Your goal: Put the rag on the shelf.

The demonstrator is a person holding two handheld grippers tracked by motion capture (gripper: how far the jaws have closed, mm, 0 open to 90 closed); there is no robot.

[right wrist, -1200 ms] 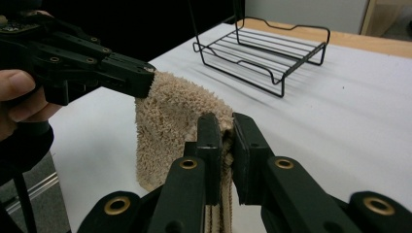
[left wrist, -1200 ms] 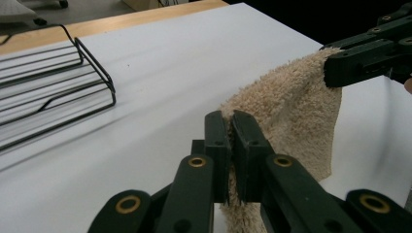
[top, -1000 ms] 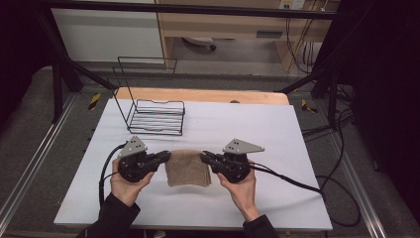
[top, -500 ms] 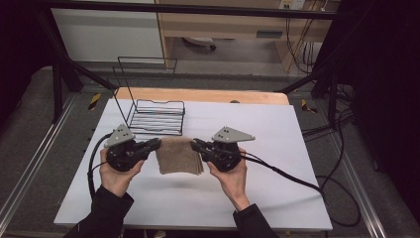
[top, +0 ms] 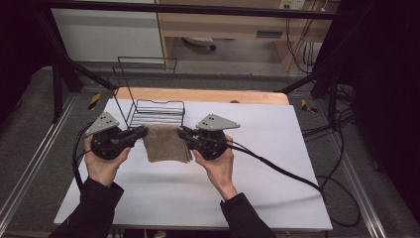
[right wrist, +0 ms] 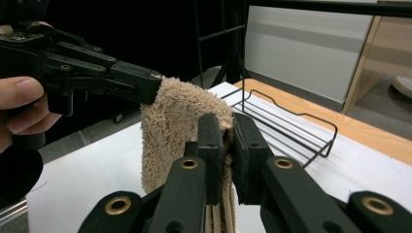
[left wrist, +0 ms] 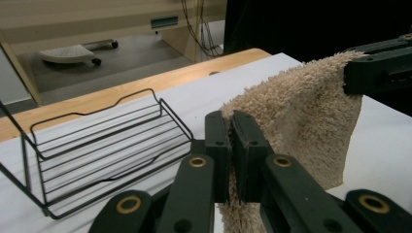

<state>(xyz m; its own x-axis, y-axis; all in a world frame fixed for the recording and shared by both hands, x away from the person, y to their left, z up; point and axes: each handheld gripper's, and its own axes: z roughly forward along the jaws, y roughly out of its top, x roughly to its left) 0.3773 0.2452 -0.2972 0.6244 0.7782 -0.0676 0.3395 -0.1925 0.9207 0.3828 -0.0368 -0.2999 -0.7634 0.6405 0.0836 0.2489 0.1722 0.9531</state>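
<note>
A folded tan towel (top: 166, 143) hangs in the air between both grippers, just in front of a black wire rack (top: 153, 111). My left gripper (top: 144, 131) is shut on the towel's left top corner (left wrist: 231, 121). My right gripper (top: 181, 133) is shut on the towel's right top corner (right wrist: 224, 127). In the left gripper view the towel (left wrist: 301, 121) drapes down from the other gripper's jaw at upper right. In the right gripper view the towel (right wrist: 175, 126) hangs from the left gripper's jaw, with the wire rack (right wrist: 286, 126) behind it.
The white tabletop (top: 257, 178) lies under the towel, with a wooden strip (top: 203, 95) along its far edge. Cables (top: 287, 168) trail from the right gripper across the table to the floor at right. A metal frame surrounds the table.
Both grippers have carried the towel up and away from the person, towards the wire rack. It now hangs lifted off the table rather than lying on it.
</note>
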